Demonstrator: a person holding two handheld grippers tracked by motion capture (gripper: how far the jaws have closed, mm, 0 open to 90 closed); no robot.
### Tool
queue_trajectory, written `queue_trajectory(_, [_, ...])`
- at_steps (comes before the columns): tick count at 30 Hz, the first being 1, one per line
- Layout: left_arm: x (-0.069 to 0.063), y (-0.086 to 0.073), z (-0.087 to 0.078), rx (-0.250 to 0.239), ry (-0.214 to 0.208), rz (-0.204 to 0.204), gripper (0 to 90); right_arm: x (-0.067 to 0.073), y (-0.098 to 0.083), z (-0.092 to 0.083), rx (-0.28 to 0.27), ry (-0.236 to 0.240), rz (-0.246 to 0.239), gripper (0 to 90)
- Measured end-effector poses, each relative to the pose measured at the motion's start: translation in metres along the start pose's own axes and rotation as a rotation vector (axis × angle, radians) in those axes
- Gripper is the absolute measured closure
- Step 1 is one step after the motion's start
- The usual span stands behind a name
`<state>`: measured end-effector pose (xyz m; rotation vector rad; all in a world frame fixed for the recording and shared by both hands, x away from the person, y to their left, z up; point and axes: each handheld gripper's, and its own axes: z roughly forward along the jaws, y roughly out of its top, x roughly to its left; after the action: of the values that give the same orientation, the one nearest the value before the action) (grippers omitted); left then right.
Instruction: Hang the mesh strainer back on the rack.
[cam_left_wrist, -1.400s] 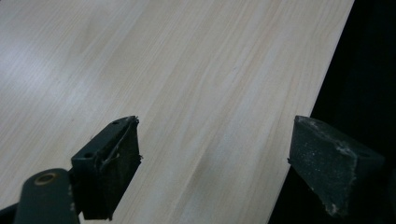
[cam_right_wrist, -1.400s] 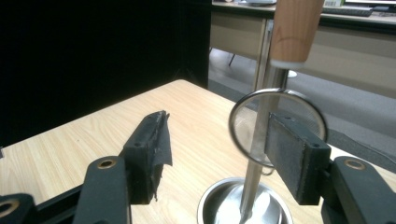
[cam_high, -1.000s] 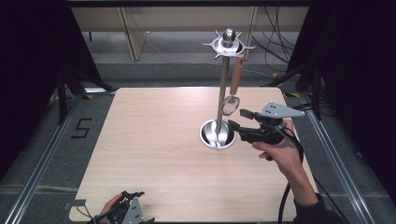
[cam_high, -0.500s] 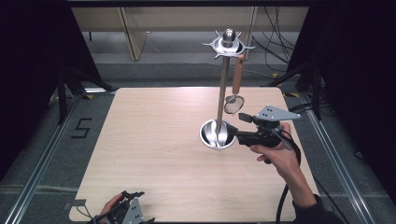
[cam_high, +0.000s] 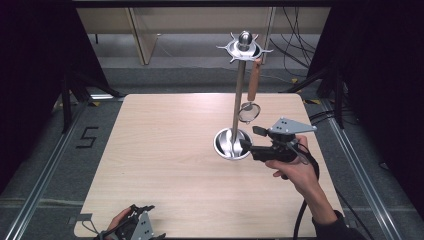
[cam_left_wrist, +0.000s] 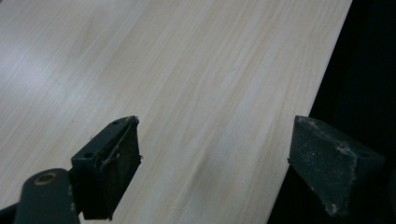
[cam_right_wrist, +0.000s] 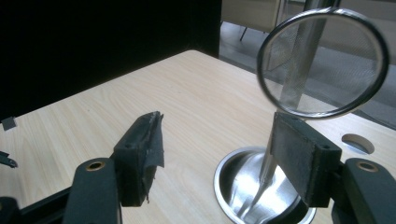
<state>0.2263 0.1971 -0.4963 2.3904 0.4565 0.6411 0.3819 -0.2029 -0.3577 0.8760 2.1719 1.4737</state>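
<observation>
High view. A pale wooden table (cam_high: 165, 160) takes up the middle. At about 2 o'clock from its centre stands a polished steel utensil stand (cam_high: 236, 100): round dished base, thin upright pole, spiked ring with a ball on top. A small round wire-mesh strainer with a brown wooden handle (cam_high: 251, 100) hangs from the ring on the 3 o'clock side of the pole, mesh head lowest, clear of the base. The right gripper (cam_high: 250, 139) sits at 3 o'clock of the base, just below the mesh head, pointing towards 9 o'clock; its jaws have just been opening and nothing is between them. The left gripper (cam_high: 134, 223) lies at 6 o'clock, cut off by the frame edge; its jaw gap is hard to make out here.

Left gripper view. Both black jaws stand wide apart over bare table, released. The right-hand jaw hangs past the table edge against darkness.

Right gripper view. Jaws spread, nothing pinched. The strainer's mesh head (cam_right_wrist: 322, 63) hangs at 1 o'clock above the right-hand jaw; contact cannot be told. Its handle is cut off at the top. The stand's pole is blurred behind the mesh; its base (cam_right_wrist: 238, 182) is partly hidden by the jaw.
</observation>
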Motion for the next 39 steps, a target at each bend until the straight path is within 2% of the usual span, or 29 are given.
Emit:
queue_trajectory(1, [0.0,0.0,0.0,0.001,-0.002,0.0,15.7,0.002,-0.003,0.001,0.009,0.002,0.018,35.1])
queue_trajectory(2, [0.0,0.0,0.0,0.003,0.0,0.001,15.7,0.0,-0.004,0.002,0.013,0.004,0.003,35.1])
queue_trajectory(3, [0.0,0.0,0.0,0.001,0.004,0.002,15.7,0.002,-0.005,0.002,0.024,0.008,0.025,35.0])
queue_trajectory(4, [0.0,0.0,0.0,0.001,0.003,0.001,15.7,0.001,-0.007,0.003,0.026,0.008,0.003,35.0])
queue_trajectory(10, [0.0,0.0,0.0,0.001,0.003,0.002,15.8,0.002,-0.013,0.005,0.045,0.014,0.024,34.7])
queue_trajectory(11, [0.0,0.0,0.0,0.0,0.003,0.001,15.8,0.0,-0.013,0.006,0.043,0.017,0.007,34.6])
queue_trajectory(12, [0.0,0.0,0.0,0.0,0.0,-0.003,15.8,0.002,-0.014,0.005,0.05,0.014,0.025,34.6])
queue_trajectory(14, [0.0,0.0,0.001,-0.002,-0.002,0.0,15.8,0.002,-0.015,0.006,0.063,0.016,0.026,34.5])
queue_trajectory(17, [0.0,0.0,0.0,0.0,-0.001,-0.003,15.7,0.001,-0.018,0.008,0.052,0.011,0.01,34.4])
queue_trajectory(18, [0.0,0.0,0.001,-0.002,-0.005,0.005,15.7,0.002,-0.02,0.008,0.077,0.023,0.027,34.4])
queue_trajectory(19, [0.0,0.0,0.0,-0.002,-0.005,0.003,15.7,0.002,-0.02,0.008,0.077,0.023,0.027,34.4])
queue_trajectory(20, [0.0,0.0,0.0,-0.001,-0.002,-0.003,15.8,0.001,-0.021,0.01,0.065,0.017,0.008,34.4])
queue_trajectory(21, [0.0,0.0,-0.001,-0.001,-0.004,-0.002,15.7,0.001,-0.021,0.009,0.078,0.021,0.008,34.4])
queue_trajectory(22, [0.0,0.0,-0.001,0.0,-0.003,-0.001,15.8,0.003,-0.023,0.011,0.072,0.013,0.031,34.3])
queue_trajectory(23, [0.0,0.0,-0.001,0.0,-0.003,-0.001,15.8,0.002,-0.023,0.01,0.086,0.023,0.019,34.3])
queue_trajectory(24, [0.0,0.0,-0.001,0.001,-0.003,-0.001,15.8,0.003,-0.026,0.012,0.093,0.027,0.036,34.2])
queue_trajectory(25, [0.0,0.0,-0.001,0.001,-0.003,-0.001,15.7,0.002,-0.028,0.013,0.091,0.025,0.009,34.2])
queue_trajectory(26, [0.0,0.0,0.0,0.0,-0.004,-0.001,15.7,0.002,-0.028,0.013,0.091,0.025,0.009,34.2])
queue_trajectory(27, [-0.001,0.0,0.0,0.001,-0.009,-0.004,15.7,0.005,-0.029,0.012,0.109,0.026,0.038,34.2])
queue_trajectory(28, [-0.001,0.0,0.0,0.002,-0.001,0.002,15.7,0.003,-0.03,0.013,0.107,0.02,0.013,34.1])
queue_trajectory(29, [-0.001,0.0,0.0,-0.001,-0.007,-0.002,15.7,0.006,-0.033,0.015,0.116,0.028,0.033,34.1])
queue_trajectory(32, [-0.001,0.0,0.0,-0.002,-0.01,-0.003,15.7,0.005,-0.034,0.015,0.126,0.032,0.025,34.0])
queue_trajectory(33, [-0.001,0.0,-0.001,0.003,-0.003,0.003,15.7,0.006,-0.035,0.016,0.113,0.042,0.032,33.9])
queue_trajectory(34, [-0.001,0.0,-0.001,0.003,-0.003,0.003,15.7,0.006,-0.036,0.015,0.132,0.031,0.025,33.9])
queue_trajectory(35, [-0.001,0.0,0.0,-0.001,-0.009,-0.001,15.7,0.007,-0.037,0.017,0.121,0.037,0.026,33.9])
queue_trajectory(36, [-0.001,0.0,0.0,-0.002,-0.013,-0.003,15.7,0.006,-0.038,0.017,0.127,0.039,0.004,33.9])
queue_trajectory(37, [-0.001,0.0,0.0,-0.003,-0.012,-0.003,15.7,0.008,-0.039,0.017,0.132,0.038,0.026,33.8])
queue_trajectory(39, [-0.001,0.0,-0.001,0.003,-0.005,0.004,15.7,0.008,-0.043,0.019,0.144,0.045,0.024,33.7])
